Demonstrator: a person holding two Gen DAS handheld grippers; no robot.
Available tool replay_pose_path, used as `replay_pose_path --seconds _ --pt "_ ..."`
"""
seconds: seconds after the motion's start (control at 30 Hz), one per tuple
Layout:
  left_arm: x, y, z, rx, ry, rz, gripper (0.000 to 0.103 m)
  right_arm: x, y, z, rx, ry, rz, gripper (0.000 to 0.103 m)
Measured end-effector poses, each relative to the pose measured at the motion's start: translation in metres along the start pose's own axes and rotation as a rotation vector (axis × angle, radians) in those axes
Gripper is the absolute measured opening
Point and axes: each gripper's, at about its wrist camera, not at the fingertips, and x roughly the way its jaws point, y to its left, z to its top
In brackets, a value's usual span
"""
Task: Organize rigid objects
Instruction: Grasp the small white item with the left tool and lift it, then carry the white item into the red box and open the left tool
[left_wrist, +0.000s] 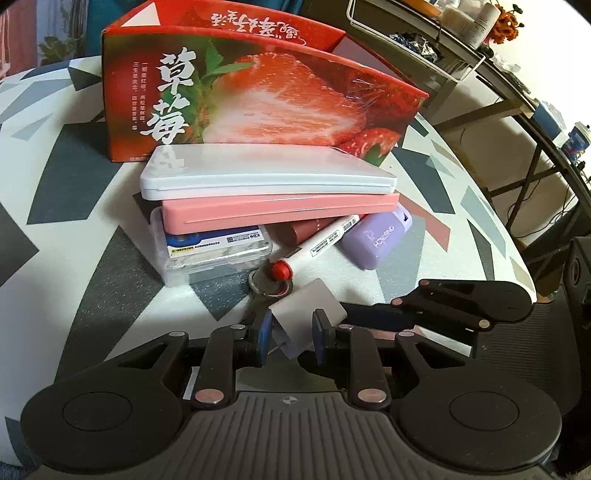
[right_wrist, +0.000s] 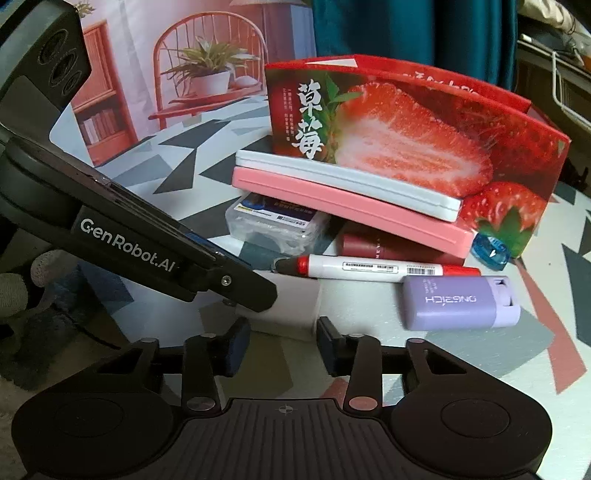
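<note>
Left gripper (left_wrist: 290, 334) clamped on white card (left_wrist: 310, 314), lifted at near table edge. Right gripper (right_wrist: 282, 341) closed around same card (right_wrist: 291, 314), contact unclear. Likely step: card pickup. Next: carried to strawberry box (left_wrist: 258, 99), jaws kept tight.

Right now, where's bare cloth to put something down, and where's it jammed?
Free: the patterned tablecloth left of the strawberry box and the clear plastic case; also the cloth right of the purple case. Crowded: in front of the box, where the white case and pink case are stacked over the marker, and around both grippers.
</note>
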Motion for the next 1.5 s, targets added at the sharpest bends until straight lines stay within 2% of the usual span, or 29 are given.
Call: replay_pose_path --seconds 0.23,0.3,0.53,0.8,1.03,1.27,1.4,1.5 --pt "0.001 -0.002 0.002 0.002 -0.002 0.004 0.025 -0.001 0.000 -0.001 0.008 -0.010 -0.004 0.035" --pt "-0.001 -0.003 0.002 0.010 -0.006 0.017 0.025 -0.002 0.001 0.000 0.005 -0.013 -0.013 0.029" --pt "-0.013 -0.010 0.008 0.041 -0.049 0.031 0.025 -0.010 0.004 0.005 -0.014 -0.034 -0.036 0.024" --pt "-0.047 -0.024 0.015 0.084 -0.168 0.033 0.025 -0.035 0.009 0.018 -0.040 -0.099 -0.072 0.018" --pt "-0.080 -0.039 0.028 0.109 -0.282 0.038 0.025 -0.061 0.016 0.042 -0.078 -0.181 -0.120 0.018" --pt "-0.094 -0.039 0.070 0.112 -0.365 0.047 0.025 -0.071 0.005 0.088 -0.106 -0.245 -0.149 0.018" --pt "-0.084 -0.029 0.114 0.075 -0.372 0.033 0.025 -0.059 -0.014 0.120 -0.131 -0.266 -0.171 0.018" --pt "-0.068 -0.020 0.145 0.065 -0.360 0.043 0.025 -0.040 -0.036 0.146 -0.105 -0.263 -0.170 0.018"
